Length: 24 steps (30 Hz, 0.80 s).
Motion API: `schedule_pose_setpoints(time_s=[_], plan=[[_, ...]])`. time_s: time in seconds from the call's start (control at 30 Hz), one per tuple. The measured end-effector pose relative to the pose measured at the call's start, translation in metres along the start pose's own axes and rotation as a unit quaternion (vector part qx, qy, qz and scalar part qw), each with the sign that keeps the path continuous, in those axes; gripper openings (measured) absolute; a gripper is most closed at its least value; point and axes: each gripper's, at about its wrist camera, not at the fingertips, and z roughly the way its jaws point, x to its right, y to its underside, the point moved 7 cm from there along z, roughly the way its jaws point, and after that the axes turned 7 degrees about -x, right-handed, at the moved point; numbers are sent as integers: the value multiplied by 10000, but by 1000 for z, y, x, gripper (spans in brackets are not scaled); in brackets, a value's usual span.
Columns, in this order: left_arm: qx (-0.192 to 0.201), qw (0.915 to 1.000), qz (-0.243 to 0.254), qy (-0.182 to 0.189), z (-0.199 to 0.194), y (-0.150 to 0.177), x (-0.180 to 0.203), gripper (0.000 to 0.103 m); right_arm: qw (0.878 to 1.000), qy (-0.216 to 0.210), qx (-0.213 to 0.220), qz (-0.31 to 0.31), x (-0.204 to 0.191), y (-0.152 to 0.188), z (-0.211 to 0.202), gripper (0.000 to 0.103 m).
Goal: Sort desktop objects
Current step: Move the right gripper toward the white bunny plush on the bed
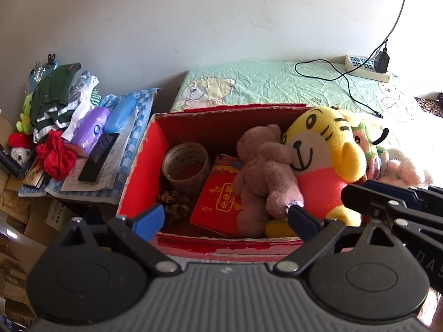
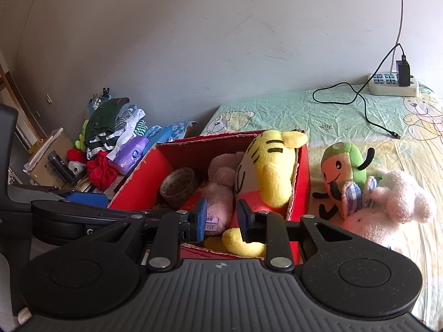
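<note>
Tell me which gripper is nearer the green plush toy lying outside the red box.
Right. The right gripper hovers over the red box's near right corner, the green plush toy just beyond that wall. The left gripper hangs farther left, over the box's middle.

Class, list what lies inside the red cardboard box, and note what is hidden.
Inside the red cardboard box: a roll of brown tape, a pine cone, a red printed packet, a brown plush bear and a yellow plush tiger. The toys cover the box floor beneath them.

Black left gripper, blue pads, silver pivot screws, ribbed grey housing
</note>
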Motion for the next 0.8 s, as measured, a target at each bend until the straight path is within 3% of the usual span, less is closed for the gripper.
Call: schedule_pose_setpoints(time_s=[0.53,0.7,0.8], plan=[[213,9995,204,85,-26,-1,65,96,9995,-270,14,164,60,4,-37,27],[269,9969,401,615,-34,1,99,97,9992,-141,-17,377,91,11,-47,27],[398,9948,613,715,-37,3,123,97,9985,-75,-30,549,111,15,-54,27]])
